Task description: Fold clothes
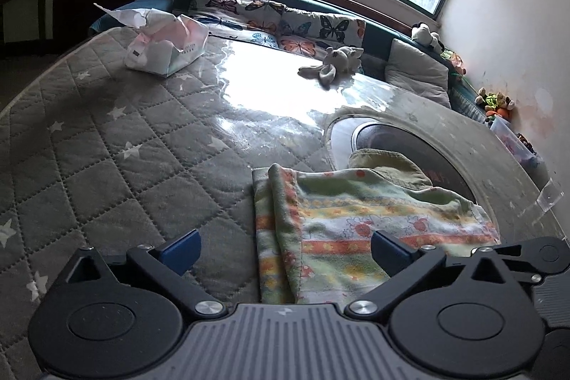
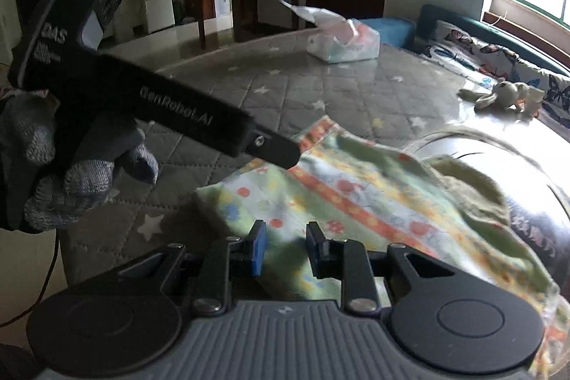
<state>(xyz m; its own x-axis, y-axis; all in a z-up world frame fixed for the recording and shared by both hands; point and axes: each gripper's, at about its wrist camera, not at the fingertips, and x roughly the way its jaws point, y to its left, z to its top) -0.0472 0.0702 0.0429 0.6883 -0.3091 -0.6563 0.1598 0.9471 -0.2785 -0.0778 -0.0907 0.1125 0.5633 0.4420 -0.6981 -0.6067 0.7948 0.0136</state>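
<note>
On a quilted, star-patterned table (image 1: 107, 138), a patterned cloth (image 1: 356, 230) lies partly folded; the left tool (image 1: 285, 248) gapes wide over it, the right tool (image 2: 285, 246) hovers narrowly parted above.

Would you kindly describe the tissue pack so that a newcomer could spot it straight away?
Start from the grey star-quilted table cover and look to its far side, toward the dark doorway. The tissue pack sits there alone, well away from the striped cloth. It is the only white plastic packet, with crumpled tissue sticking out of its top.
</note>
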